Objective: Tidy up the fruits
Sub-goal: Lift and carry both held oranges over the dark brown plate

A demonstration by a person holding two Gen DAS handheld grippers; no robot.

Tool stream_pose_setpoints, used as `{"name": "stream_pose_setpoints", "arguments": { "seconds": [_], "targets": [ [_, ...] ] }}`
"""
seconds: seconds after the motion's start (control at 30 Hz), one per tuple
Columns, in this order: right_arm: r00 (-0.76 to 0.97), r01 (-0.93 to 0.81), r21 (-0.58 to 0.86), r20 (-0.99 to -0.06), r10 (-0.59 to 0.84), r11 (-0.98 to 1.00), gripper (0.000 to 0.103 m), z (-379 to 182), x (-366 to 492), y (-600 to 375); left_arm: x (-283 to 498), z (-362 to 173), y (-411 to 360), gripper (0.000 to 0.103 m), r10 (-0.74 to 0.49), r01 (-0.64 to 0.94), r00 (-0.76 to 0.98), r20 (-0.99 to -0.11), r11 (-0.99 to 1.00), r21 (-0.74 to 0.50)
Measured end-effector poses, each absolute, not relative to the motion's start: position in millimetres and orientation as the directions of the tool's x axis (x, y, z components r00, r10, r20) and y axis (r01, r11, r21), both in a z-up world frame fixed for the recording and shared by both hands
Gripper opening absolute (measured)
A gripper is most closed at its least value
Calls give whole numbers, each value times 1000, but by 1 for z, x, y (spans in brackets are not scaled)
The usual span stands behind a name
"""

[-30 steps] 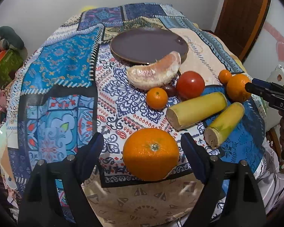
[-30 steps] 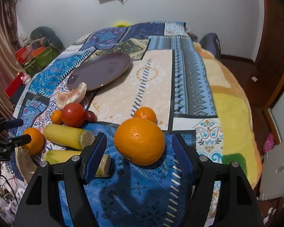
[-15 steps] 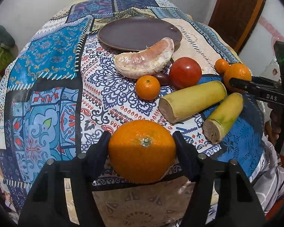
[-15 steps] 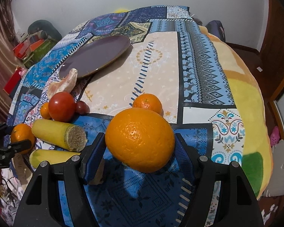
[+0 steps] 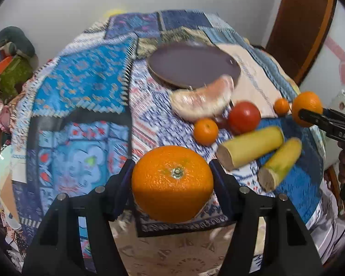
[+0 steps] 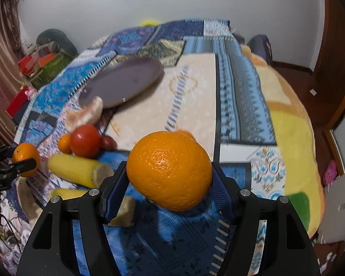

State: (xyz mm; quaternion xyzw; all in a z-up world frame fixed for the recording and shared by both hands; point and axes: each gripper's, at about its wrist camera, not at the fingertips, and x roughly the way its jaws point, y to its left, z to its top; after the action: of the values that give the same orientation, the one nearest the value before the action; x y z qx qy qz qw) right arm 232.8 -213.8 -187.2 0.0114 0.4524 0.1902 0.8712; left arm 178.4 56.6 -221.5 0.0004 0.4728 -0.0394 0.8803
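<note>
Between left jaws: left gripper [image 5: 172, 179] clamped on a large round orange [image 5: 172, 182], stem end facing the lens, lower centre of left view.
Right jaws: right gripper [image 6: 169, 185] closed on a second big dimpled orange [image 6: 169, 171], centre of right view, looks clear of the cloth.
Destination: dark purple round plate [image 5: 193, 65], upper centre, bare; judged drop spot.
Path: peeled pomelo segment [image 5: 203, 100] touches the plate's near rim; red tomato [image 5: 243, 117], small tangerine [image 5: 205, 131], two yellow cut cane pieces [image 5: 250, 147] in between.
Technique: carry high over that cluster, one gripper at a time, set down mid-plate.
Risk: oranges roll; release low, away from the rim.
</note>
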Motion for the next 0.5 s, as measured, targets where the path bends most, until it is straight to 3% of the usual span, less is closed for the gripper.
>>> {"name": "stream_pose_setpoints", "arguments": {
  "seconds": [0.5],
  "targets": [
    [656, -386, 157, -646, 390, 909, 66, -119, 246, -185, 203, -138, 83, 65, -12, -13, 732, -681, 999, -32]
  ]
}}
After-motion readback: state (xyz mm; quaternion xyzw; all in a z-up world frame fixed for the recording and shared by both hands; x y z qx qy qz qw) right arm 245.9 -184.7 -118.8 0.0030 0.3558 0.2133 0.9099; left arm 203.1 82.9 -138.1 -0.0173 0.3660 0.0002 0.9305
